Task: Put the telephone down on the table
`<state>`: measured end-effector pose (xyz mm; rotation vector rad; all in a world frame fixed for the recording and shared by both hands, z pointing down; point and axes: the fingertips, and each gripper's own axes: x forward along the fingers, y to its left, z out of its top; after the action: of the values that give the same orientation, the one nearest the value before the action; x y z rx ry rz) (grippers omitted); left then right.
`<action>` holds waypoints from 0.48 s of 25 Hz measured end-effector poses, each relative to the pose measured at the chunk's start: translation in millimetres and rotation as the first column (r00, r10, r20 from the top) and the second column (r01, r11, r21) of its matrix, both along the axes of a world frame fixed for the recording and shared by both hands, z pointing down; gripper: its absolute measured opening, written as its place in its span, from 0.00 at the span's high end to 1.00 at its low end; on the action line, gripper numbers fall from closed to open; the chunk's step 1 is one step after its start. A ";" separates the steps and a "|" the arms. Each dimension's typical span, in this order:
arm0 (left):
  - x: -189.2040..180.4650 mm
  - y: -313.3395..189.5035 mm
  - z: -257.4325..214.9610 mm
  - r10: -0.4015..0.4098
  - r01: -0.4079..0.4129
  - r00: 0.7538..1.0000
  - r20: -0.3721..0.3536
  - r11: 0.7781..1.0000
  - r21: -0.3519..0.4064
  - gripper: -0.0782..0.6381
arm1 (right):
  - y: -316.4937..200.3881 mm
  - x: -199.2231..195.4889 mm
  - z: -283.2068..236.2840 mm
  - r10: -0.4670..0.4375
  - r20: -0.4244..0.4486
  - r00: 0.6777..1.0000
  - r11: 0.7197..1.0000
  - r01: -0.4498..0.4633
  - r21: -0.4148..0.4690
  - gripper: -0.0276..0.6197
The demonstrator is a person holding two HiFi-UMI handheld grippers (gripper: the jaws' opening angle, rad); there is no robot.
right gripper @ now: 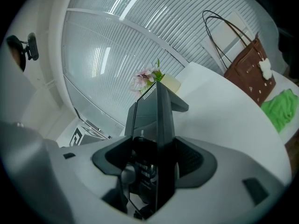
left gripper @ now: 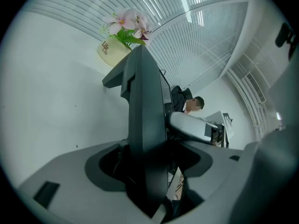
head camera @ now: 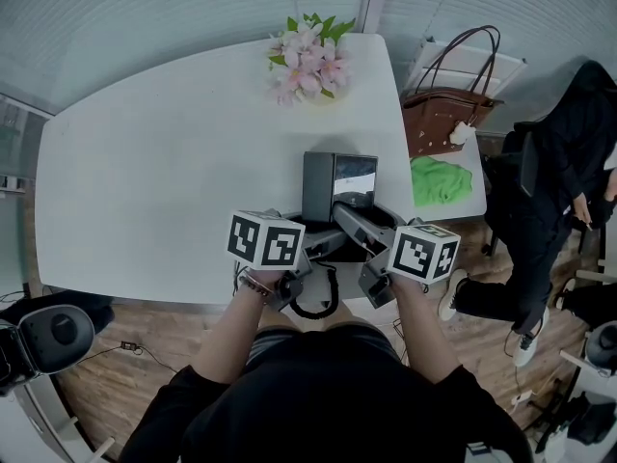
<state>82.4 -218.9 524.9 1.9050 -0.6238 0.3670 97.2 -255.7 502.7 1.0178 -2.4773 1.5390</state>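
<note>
Dark grey telephone [head camera: 337, 183] sits at the near edge of the white worktop [head camera: 164, 162], right of its middle. Its base appears to rest on the surface, and its coiled cord [head camera: 318, 302] hangs over that edge. Left gripper [head camera: 310, 252] and right gripper [head camera: 359, 228] flank its near end, presumably to set it down level. Both have jaws wide around its sides, and the pads seem not to press. Judged: placement nearly complete.

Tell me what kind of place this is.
Probably an office or meeting room: a large white table carries a desk telephone, slatted blinds line the glass walls behind it, and potted flowers stand at the far edge as decoration.
</note>
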 end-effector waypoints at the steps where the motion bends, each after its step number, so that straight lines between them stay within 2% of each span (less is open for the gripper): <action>1: -0.2 0.3 0.1 0.001 -0.001 1.000 0.000 1.000 0.001 0.45 | 0.4 -0.1 0.0 0.000 -0.001 1.000 1.000 0.000 -0.001 0.53; 12: -2.5 1.8 0.7 0.014 -0.016 0.999 0.050 0.999 0.038 0.45 | 3.5 1.3 0.8 0.007 -0.018 1.000 1.000 -0.007 0.000 0.52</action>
<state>80.0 -217.1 525.6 1.9425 -0.6543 0.4161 98.5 -252.2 503.5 1.0359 -2.4649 1.5250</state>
